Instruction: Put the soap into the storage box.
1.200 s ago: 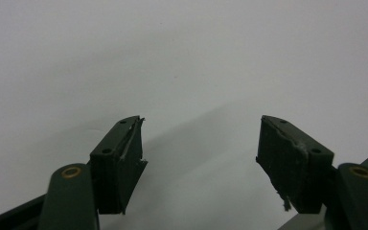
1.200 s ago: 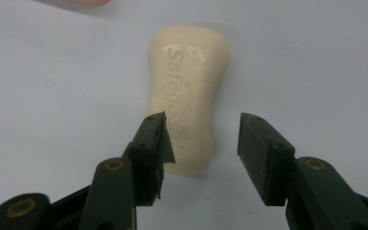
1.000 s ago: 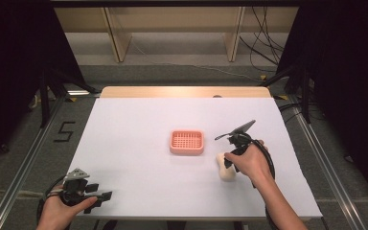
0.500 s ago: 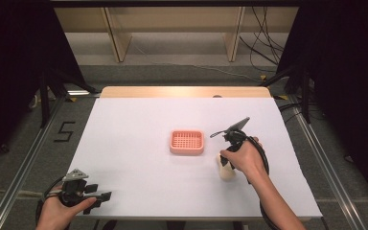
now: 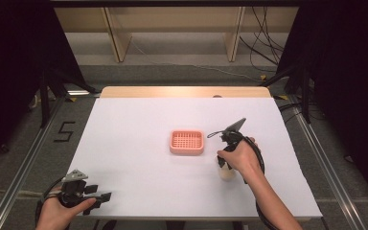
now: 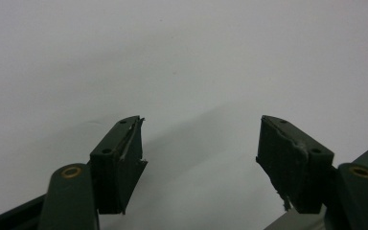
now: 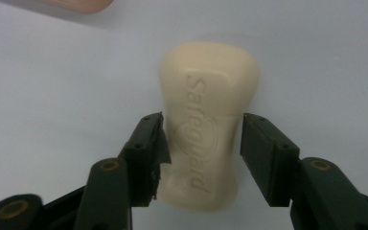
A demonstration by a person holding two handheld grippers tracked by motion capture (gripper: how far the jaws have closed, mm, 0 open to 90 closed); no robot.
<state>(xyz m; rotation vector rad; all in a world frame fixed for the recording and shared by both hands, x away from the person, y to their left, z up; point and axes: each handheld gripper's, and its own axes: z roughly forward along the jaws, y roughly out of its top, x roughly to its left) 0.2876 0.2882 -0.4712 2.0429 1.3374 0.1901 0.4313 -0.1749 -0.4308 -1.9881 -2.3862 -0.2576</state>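
The white table (image 5: 139, 120) lies bare on its left half and along the far edge, giving open passage. Near the middle sits a pink tray (image 5: 187, 142); a soap bar (image 7: 208, 120) lies just to its right, between the right gripper (image 7: 203, 139)'s spread jaws.

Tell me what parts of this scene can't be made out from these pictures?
- Cream embossed soap bar: in the high view the person's right hand covers most of it.
- Right gripper: whether its jaws already touch the soap is unclear; they flank its waist closely.
- Pink gridded plastic soap dish: cut off by the right gripper view's top edge.
- Left gripper: open over bare white table; the table edge crops it in the high view.
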